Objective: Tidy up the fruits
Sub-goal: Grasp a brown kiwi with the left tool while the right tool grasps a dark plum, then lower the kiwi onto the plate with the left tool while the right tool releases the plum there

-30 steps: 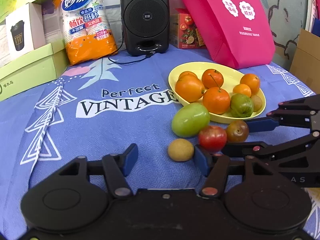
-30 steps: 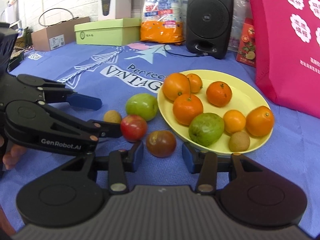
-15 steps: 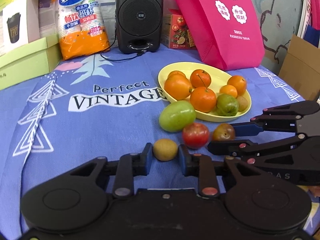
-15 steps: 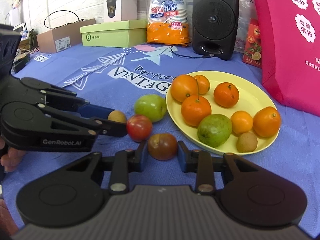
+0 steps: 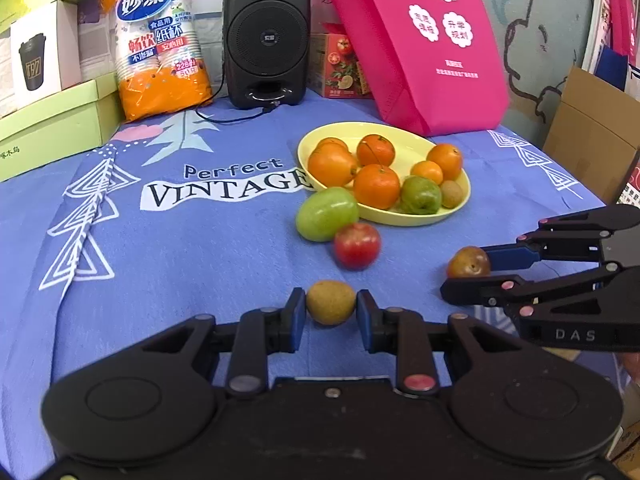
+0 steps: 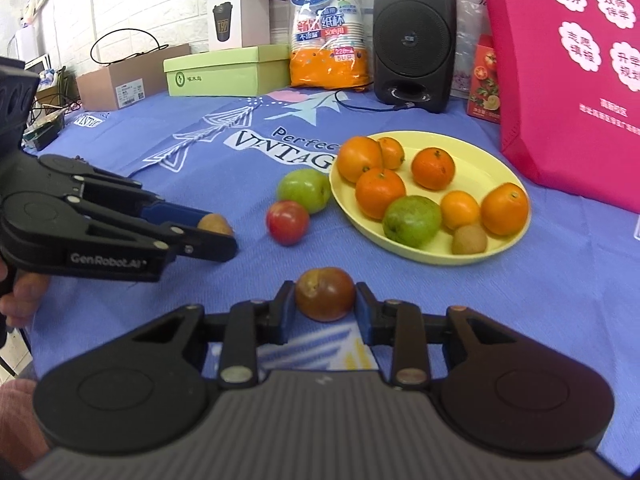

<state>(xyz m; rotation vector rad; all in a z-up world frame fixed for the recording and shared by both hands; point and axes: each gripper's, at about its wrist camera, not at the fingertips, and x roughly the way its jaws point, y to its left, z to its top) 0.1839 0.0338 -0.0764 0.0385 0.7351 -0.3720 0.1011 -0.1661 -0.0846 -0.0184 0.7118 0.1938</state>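
My left gripper (image 5: pixel 330 314) is shut on a small brown kiwi (image 5: pixel 330 302) and holds it above the blue cloth. My right gripper (image 6: pixel 325 307) is shut on a dark red-brown plum (image 6: pixel 325 294), also lifted. Each shows in the other view: the plum (image 5: pixel 468 262) at right, the kiwi (image 6: pixel 214 224) at left. A yellow plate (image 5: pixel 400 142) holds several oranges, a green fruit (image 5: pixel 420 195) and a kiwi (image 5: pixel 451 193). A green apple (image 5: pixel 326 213) and a red apple (image 5: pixel 357 245) lie on the cloth beside the plate.
At the back stand a black speaker (image 5: pixel 266 36), an orange pack of paper cups (image 5: pixel 160 40), green boxes (image 5: pixel 52 116), a small red carton (image 5: pixel 338 66) and a pink bag (image 5: pixel 424 40). Cardboard boxes (image 5: pixel 592 132) stand at the right edge.
Both grippers closed on their fruit, the left on the kiwi and the right on the plum, then pulled back from the plate and lifted. The plum has moved away from the red apple.
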